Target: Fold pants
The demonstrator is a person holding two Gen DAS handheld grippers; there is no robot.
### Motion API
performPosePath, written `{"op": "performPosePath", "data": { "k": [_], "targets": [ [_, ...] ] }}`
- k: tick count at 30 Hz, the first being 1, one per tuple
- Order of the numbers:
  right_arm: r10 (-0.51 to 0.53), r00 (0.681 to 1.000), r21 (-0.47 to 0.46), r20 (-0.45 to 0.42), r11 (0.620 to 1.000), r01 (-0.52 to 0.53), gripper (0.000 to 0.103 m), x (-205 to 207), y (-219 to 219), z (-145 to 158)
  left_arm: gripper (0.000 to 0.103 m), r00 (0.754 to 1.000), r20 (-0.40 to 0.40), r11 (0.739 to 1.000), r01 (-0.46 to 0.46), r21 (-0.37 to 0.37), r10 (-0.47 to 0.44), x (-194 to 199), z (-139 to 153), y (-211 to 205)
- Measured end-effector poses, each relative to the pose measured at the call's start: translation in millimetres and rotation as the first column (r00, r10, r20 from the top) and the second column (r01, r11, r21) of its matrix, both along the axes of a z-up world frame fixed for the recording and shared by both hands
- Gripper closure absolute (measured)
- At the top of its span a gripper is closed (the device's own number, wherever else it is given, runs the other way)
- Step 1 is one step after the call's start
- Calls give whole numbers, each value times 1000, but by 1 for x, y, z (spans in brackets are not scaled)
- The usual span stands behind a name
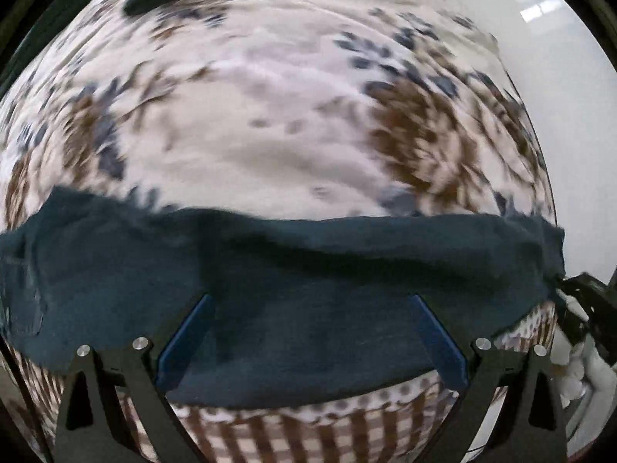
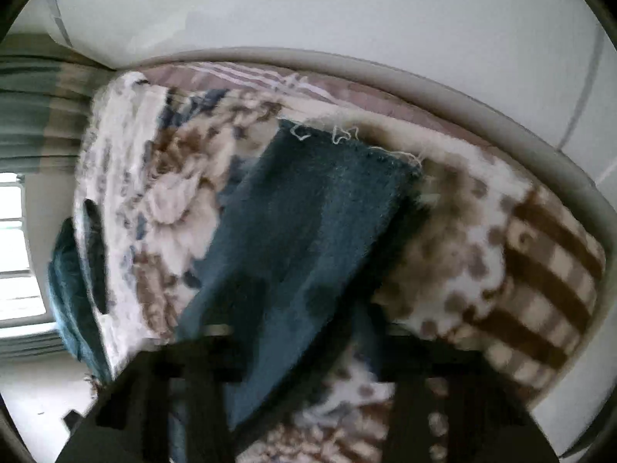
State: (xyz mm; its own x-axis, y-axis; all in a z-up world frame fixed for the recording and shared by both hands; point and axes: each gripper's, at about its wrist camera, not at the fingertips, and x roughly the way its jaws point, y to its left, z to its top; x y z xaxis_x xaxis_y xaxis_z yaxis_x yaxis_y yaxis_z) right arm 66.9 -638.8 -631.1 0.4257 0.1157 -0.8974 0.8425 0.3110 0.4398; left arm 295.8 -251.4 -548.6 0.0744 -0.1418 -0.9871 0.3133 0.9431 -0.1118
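1. Left wrist view: the left gripper (image 1: 310,337) points down at a bed, its two blue pads (image 1: 185,341) set wide apart at about 7 and 5 o'clock of the frame.
2. Dark teal pants (image 1: 293,266) lie as a broad band across the lower half of this view, from 9 o'clock to 3 o'clock. The cloth spans the gap between the pads, but neither pad presses on it, so the jaws stand apart with nothing gripped.
3. Under the pants lies a floral blanket (image 1: 270,123) in cream, brown and blue, filling the view from the centre to 12 o'clock. Its brown checked border shows at 6 o'clock.
4. Another dark strip of cloth sits at 11 o'clock, blurred; whether it belongs to the pants I cannot tell.
5. At 3 o'clock, at the right end of the pants, a black tool part (image 1: 586,289) meets the cloth; white floor (image 1: 559,77) lies beyond the blanket's edge.
6. Right wrist view: the right gripper (image 2: 304,382) is dark and blurred at 6 o'clock. Its jaws are drawn together and the pants run up from between them, so it appears clamped on the cloth.
7. From there a pant leg stretches to a frayed hem (image 2: 354,142) near 12 o'clock, over the blanket.
8. A curtain (image 2: 34,115) hangs at 10 o'clock above a window (image 2: 15,250) at 9 o'clock.
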Motion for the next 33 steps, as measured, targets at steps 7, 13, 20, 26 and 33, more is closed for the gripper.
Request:
{"op": "performPosePath", "data": {
  "k": [7, 13, 20, 26, 33],
  "targets": [
    [194, 957, -270, 215, 954, -132, 94, 1, 41, 87, 0, 1000, -7, 1000, 30, 3, -30, -3, -4, -8],
    [163, 982, -37, -92, 985, -167, 86, -11, 18, -5, 0, 999, -45, 1000, 21, 23, -20, -8, -20, -5],
    [110, 994, -118, 6, 987, -108, 47, 1, -12, 36, 0, 998, -60, 999, 28, 20, -27, -14, -21, -5],
    [214, 974, -78, -70, 973, -219, 38, 54, -56, 8, 0, 997, -69, 999, 31, 9, -30, -15, -26, -16],
    [389, 920, -354, -38, 856, -376, 93, 71, -31, 71, 0, 996, -66, 998, 56, 10, -55, -18, -28, -25]
  ]
}}
